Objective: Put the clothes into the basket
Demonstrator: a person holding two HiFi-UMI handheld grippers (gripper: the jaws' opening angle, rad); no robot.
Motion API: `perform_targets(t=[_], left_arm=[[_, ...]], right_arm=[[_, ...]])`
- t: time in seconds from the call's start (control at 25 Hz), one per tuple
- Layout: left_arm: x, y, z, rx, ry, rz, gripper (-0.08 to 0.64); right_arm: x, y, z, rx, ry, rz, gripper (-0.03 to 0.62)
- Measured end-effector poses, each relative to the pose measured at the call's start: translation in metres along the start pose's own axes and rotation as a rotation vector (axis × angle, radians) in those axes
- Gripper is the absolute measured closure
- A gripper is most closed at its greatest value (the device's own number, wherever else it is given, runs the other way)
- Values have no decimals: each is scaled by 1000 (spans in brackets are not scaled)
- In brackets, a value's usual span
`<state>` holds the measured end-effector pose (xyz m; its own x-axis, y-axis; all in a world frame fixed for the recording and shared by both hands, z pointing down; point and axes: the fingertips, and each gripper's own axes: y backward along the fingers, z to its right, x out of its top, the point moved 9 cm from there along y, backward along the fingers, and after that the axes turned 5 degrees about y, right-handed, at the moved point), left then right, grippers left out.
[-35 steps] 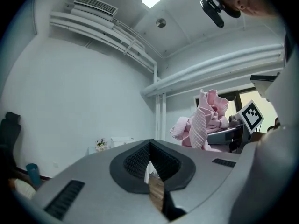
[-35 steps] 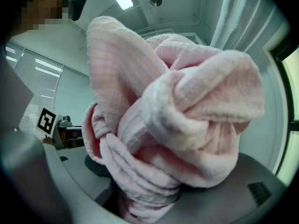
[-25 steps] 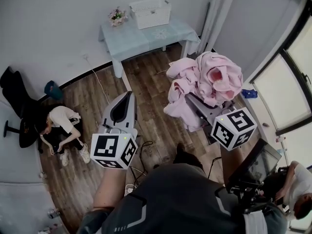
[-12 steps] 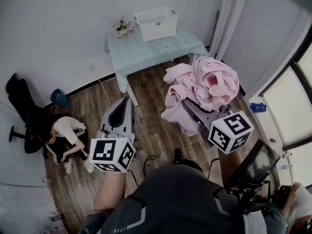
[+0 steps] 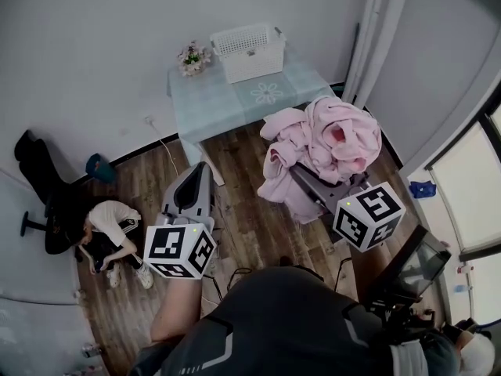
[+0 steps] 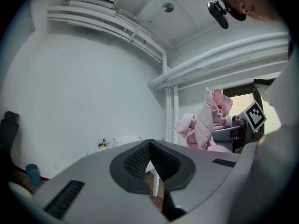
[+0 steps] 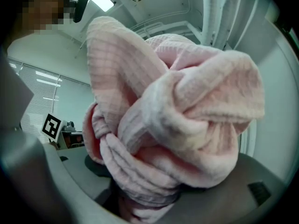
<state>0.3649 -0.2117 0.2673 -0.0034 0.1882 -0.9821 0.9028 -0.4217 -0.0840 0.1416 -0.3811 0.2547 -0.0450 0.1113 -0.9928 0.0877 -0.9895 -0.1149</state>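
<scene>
A bundle of pink clothes (image 5: 333, 143) rides high on my right gripper (image 5: 304, 177), whose jaws are shut on it and mostly buried in the fabric. In the right gripper view the pink clothes (image 7: 177, 111) fill the frame above the right gripper (image 7: 149, 199). My left gripper (image 5: 201, 168) is shut with nothing in it; in its own view the left gripper (image 6: 150, 143) has its pads together. The white basket (image 5: 249, 51) stands on a light blue table (image 5: 227, 104) ahead, past both grippers. From the left gripper view the pink clothes (image 6: 205, 122) show at the right.
A small pot of flowers (image 5: 192, 56) sits left of the basket on the table. A person (image 5: 106, 229) sits on the wooden floor at the left by a black chair (image 5: 43, 202). Curtains (image 5: 380, 30) hang at the right, and cables lie on the floor.
The table and basket have come lower in the head view and nearer. Both grippers keep the same pose, and the right one still carries the pink clothes.
</scene>
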Motion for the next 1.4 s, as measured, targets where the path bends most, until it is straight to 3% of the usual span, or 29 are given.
perform_targets(t=[0.16, 0.4, 0.8, 1.08, 1.4], left_arm=[[-25, -28, 12, 35, -30, -3, 557], [-27, -92, 13, 57, -35, -42, 557], [-28, -132, -34, 37, -7, -60, 557], [-7, -201, -130, -8, 25, -44, 557], [-3, -213, -153, -28, 41, -15, 557]], right_arm=[[-29, -8, 32, 34, -3, 35, 218], [-39, -48, 97, 49, -55, 15, 218], [-38, -105, 109, 52, -82, -12, 218], [-16, -213, 116, 12, -74, -27, 218], [-9, -227, 112, -27, -52, -16, 218]])
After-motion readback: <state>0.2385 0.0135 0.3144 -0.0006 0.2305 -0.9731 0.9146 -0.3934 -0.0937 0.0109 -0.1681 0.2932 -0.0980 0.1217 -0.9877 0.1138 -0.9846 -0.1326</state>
